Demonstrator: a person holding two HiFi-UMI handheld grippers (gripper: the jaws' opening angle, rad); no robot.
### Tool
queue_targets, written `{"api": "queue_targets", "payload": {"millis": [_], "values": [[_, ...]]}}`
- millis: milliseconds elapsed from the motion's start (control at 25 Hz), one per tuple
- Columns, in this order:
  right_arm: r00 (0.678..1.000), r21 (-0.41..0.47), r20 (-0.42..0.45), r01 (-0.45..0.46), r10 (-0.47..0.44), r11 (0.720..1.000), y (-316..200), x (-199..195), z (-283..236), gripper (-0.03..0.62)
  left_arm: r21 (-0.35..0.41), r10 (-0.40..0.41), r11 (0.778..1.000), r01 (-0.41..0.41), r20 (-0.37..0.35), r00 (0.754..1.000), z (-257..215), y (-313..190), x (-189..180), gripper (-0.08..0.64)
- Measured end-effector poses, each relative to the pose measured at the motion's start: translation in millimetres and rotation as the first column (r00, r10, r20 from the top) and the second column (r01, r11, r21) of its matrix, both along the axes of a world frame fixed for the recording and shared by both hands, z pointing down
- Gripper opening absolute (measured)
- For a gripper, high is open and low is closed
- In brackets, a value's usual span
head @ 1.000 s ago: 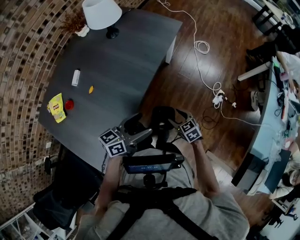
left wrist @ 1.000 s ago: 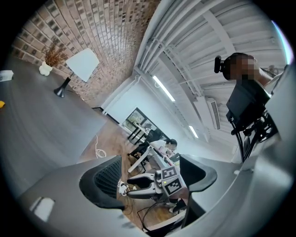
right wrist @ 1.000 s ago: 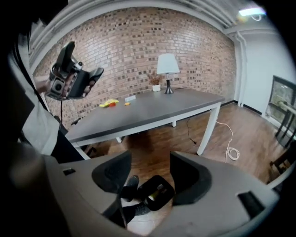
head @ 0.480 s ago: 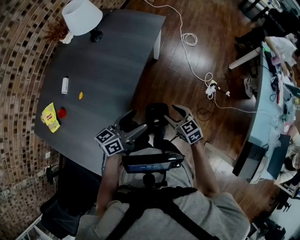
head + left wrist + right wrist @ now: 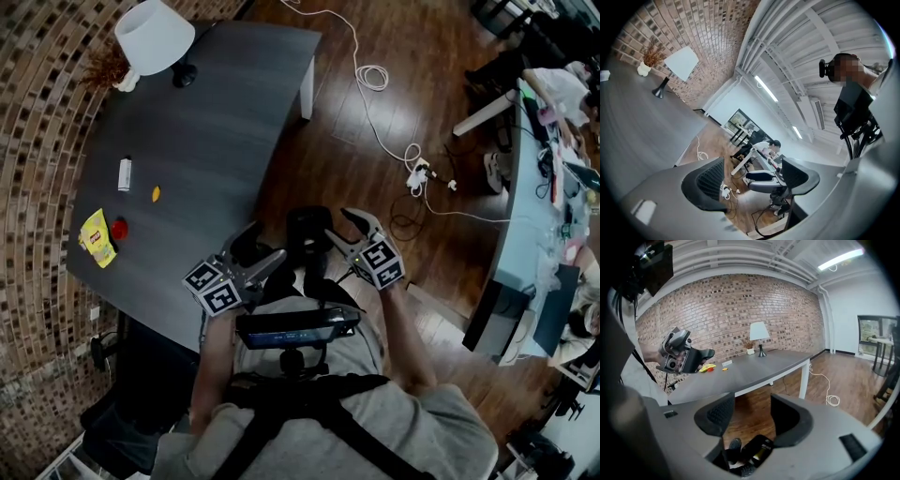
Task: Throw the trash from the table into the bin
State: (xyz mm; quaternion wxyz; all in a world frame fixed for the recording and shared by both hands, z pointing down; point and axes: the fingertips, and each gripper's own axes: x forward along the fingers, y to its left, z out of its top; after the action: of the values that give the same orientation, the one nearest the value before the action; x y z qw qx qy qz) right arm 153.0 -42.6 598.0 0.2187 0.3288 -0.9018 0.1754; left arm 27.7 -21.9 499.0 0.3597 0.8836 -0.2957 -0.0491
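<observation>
Both grippers hang by the near edge of the dark table point(image 5: 225, 103), the left gripper point(image 5: 265, 242) and the right gripper point(image 5: 337, 225) each with jaws spread and nothing between them. The trash lies well apart from them: a yellow packet point(image 5: 97, 236) just beside a red piece point(image 5: 119, 228), then a yellow scrap point(image 5: 156, 194) and a white tube point(image 5: 125, 173). A white lamp point(image 5: 155, 37) stands at the far corner, and a white cable point(image 5: 375, 77) trails over the floor.

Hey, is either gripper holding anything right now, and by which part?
Nothing is held. The left gripper and the right gripper both have their jaws apart with nothing between them; the yellow packet lies on the table.
</observation>
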Motion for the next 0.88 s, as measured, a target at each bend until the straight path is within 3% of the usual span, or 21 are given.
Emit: {"api": "queue_targets", "payload": {"millis": [360,560,680,800,880], "values": [[0.999,0.020,0.039,0.010,-0.011,1.000,3.3,-1.2,-11.8,0.238,-0.005,-0.033,0.999,0.033,0.012,0.999,-4.2,4.5,-0.9,0.380],[0.994,0.004,0.103,0.048,-0.048,0.999,7.3,4.5,-6.3,0.238,0.011,-0.097,0.995,0.097,0.025,0.995,-10.9,13.6,0.8,0.382],[0.990,-0.012,0.117,0.077,-0.075,0.997,10.1,-9.3,-5.0,0.238,0.012,-0.138,0.990,0.138,0.023,0.990,-14.4,21.0,-16.1,0.382],[0.984,-0.011,0.111,0.143,-0.141,0.990,15.6,-42.4,-10.4,0.238,-0.006,-0.220,0.976,0.220,0.005,0.976,-15.3,29.6,-51.7,0.382],[0.967,0.007,0.083,0.243,-0.243,0.970,6.5,-71.5,-17.3,0.237,-0.004,-0.322,0.947,0.322,-0.031,0.946,-17.2,28.9,-79.0,0.381]]}}
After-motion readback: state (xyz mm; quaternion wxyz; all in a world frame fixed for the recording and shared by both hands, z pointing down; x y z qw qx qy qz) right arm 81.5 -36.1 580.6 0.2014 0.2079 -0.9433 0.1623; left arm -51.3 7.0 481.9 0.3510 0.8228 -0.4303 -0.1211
